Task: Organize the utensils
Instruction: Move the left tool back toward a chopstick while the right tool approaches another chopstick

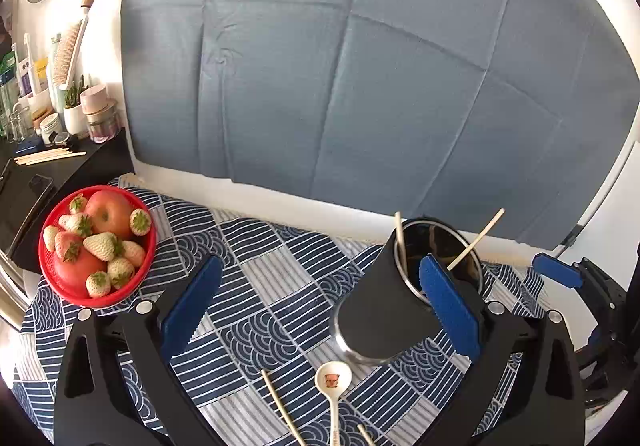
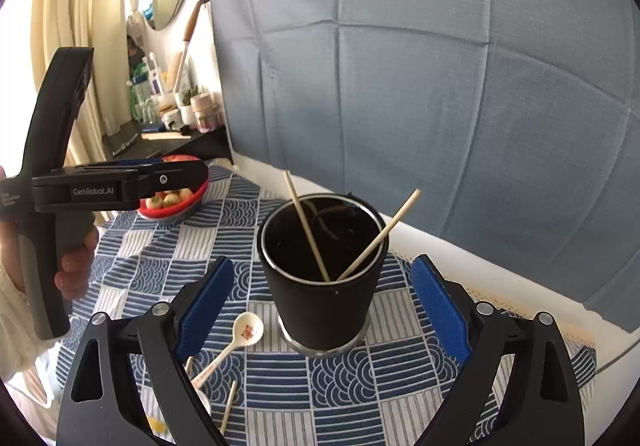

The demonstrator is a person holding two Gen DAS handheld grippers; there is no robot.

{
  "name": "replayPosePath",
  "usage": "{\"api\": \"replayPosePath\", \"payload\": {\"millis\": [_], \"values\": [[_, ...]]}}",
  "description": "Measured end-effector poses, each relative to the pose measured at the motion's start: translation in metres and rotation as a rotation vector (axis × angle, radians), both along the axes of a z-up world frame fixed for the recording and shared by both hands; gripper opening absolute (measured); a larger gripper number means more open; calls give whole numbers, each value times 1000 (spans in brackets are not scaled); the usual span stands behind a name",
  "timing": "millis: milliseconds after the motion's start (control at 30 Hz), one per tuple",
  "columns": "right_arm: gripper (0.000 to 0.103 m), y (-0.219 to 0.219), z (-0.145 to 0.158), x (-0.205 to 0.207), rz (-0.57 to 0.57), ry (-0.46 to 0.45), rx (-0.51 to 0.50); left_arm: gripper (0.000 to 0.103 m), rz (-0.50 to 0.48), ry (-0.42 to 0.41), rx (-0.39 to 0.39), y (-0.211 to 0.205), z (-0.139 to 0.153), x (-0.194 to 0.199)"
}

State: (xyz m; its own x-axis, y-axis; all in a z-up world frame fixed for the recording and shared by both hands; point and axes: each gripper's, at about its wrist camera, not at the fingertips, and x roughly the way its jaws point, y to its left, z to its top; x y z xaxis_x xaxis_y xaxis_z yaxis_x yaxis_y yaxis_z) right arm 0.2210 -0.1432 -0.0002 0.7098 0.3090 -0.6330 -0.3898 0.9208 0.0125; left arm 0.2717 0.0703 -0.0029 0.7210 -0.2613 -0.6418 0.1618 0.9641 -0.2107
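Note:
A black cup (image 2: 324,306) with a metal rim stands upright on the patterned cloth, with two pale chopsticks (image 2: 306,224) leaning inside it. My right gripper (image 2: 323,266) is open; the cup sits between its blue pads (image 2: 438,306) without touching either. My left gripper (image 1: 320,266) is also open, over bare cloth, and the cup (image 1: 384,306) lies by its right finger. A white ceramic spoon (image 1: 334,382) and a loose chopstick (image 1: 280,402) lie on the cloth in front of the cup. In the right wrist view the spoon (image 2: 248,328) lies left of the cup's base.
A red bowl (image 1: 80,298) of strawberries and round red fruit sits at the table's left. Behind it a black shelf (image 1: 80,174) carries jars and sticks. A blue cloth (image 1: 360,86) hangs along the back. A hand (image 2: 76,262) holds the left gripper's handle.

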Motion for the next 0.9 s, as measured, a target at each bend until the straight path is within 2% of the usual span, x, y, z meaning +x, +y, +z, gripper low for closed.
{"api": "replayPosePath", "payload": {"millis": [200, 600, 900], "values": [[86, 7, -19, -14, 37, 40, -28, 97, 67, 49, 23, 15, -23, -16], [86, 15, -54, -37, 89, 135, -51, 97, 132, 140, 44, 28, -72, -46], [86, 20, -82, -55, 119, 190, -106, 97, 122, 195, 69, 24, -101, -65]]}}
